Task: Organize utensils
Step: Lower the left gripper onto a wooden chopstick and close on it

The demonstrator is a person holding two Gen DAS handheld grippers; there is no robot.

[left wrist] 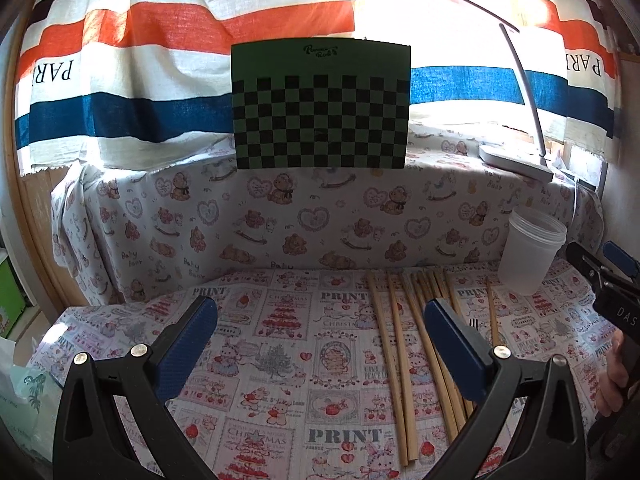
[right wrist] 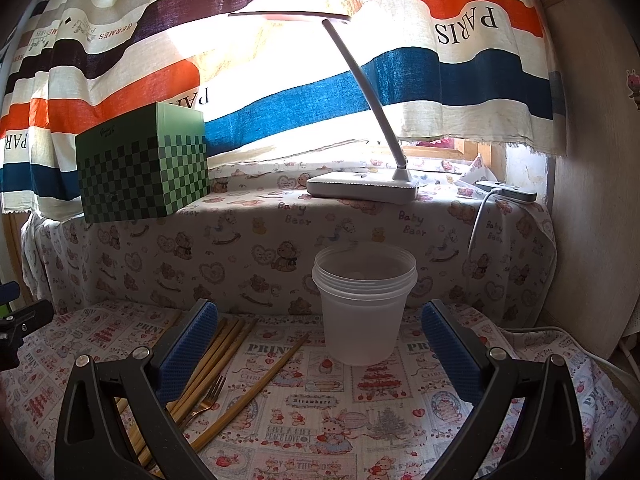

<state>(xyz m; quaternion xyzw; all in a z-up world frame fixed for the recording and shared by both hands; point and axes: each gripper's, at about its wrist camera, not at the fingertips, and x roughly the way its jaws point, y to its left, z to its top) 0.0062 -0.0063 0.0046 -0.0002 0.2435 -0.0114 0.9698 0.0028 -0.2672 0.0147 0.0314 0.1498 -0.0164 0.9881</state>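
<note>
Several wooden chopsticks (left wrist: 394, 360) lie side by side on the printed tablecloth, with a small fork (left wrist: 473, 323) among them. The left wrist view has my left gripper (left wrist: 320, 328) open above the cloth, its right finger over the chopsticks. A translucent plastic cup (left wrist: 532, 252) stands upright at the back right. In the right wrist view, the cup (right wrist: 364, 312) is straight ahead between the spread fingers of my open right gripper (right wrist: 320, 332). The chopsticks (right wrist: 224, 364) and the fork (right wrist: 206, 400) lie at its left finger. Neither gripper holds anything.
A green checkered box (left wrist: 320, 104) and a white desk lamp (right wrist: 360, 188) stand on a raised ledge behind the table. A striped curtain hangs at the back. A white cable (right wrist: 560, 336) runs along the right side. A hand (left wrist: 616, 376) holds the right gripper.
</note>
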